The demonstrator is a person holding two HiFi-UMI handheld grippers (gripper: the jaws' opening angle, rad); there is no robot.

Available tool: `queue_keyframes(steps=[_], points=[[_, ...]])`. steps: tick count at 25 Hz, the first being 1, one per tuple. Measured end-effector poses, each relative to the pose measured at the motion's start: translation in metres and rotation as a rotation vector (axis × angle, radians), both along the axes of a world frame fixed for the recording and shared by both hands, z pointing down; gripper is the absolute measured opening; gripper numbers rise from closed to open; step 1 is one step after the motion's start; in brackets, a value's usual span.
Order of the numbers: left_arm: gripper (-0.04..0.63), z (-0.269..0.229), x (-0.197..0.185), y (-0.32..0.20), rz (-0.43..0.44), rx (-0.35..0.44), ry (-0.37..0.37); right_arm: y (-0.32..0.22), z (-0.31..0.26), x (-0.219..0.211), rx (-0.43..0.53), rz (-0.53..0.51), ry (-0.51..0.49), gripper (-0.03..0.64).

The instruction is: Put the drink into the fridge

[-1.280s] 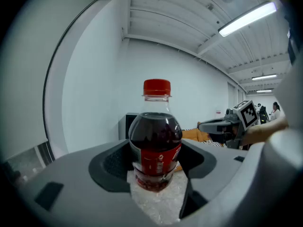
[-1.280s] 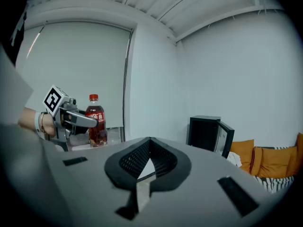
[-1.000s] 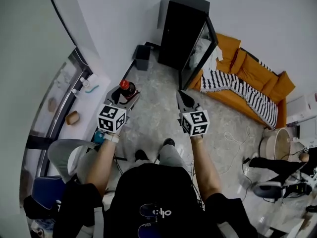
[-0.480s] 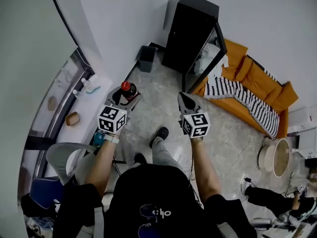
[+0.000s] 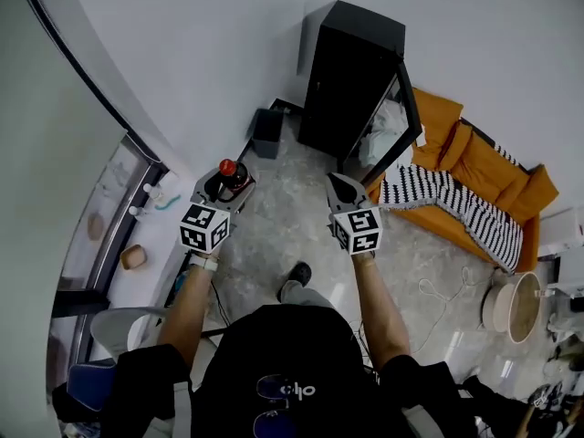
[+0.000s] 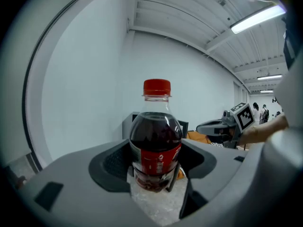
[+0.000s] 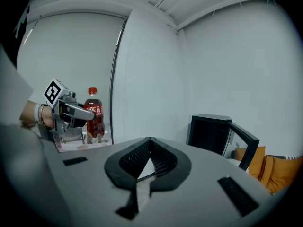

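Change: the person has walked forward over the floor (image 5: 283, 222) in the last second. The fridge (image 5: 351, 71) now stands nearer and larger ahead, and the window ledge (image 5: 151, 235) has slipped back on the left.
Meaning: I'd say this is the carrying stretch. The approach is well along, but the drink is not at the fridge yet and there are a few more steps to go.
Door: the fridge door (image 5: 394, 121) hangs open as before, swung toward the orange sofa (image 5: 479, 140), so nothing seems to need opening first.
Left tongs: the left tongs (image 5: 219, 188) are clamped round the lower body of the bottle (image 6: 155, 141), same hold as a second ago.
Right tongs: the right tongs (image 7: 149, 152) are pressed together with nothing between them, carried level beside the other pair.
Where the drink is: up in the air in front of the person's left side, upright, well short of the fridge.
How the drink looks: a small clear plastic bottle with dark cola filling it to the shoulder. It has a red screw cap and a red label band round the middle. It looks sealed and sits straight in the grip.
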State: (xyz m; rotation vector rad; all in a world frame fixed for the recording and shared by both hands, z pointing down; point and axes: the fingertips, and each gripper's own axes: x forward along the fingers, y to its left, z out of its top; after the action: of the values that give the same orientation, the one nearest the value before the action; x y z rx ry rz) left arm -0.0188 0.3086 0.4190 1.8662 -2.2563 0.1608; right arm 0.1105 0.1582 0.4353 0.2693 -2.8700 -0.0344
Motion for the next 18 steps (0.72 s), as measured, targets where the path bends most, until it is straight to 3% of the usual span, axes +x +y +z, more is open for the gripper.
queue_keyframes(steps=[9, 18], points=[[0.302, 0.000, -0.040, -0.088, 0.027, -0.015, 0.009, -0.089, -0.003, -0.032, -0.018, 0.038, 0.011, 0.002], [0.302, -0.003, -0.056, -0.150, 0.061, -0.032, 0.008, -0.147, -0.002, -0.027, -0.041, 0.092, 0.025, 0.002]])
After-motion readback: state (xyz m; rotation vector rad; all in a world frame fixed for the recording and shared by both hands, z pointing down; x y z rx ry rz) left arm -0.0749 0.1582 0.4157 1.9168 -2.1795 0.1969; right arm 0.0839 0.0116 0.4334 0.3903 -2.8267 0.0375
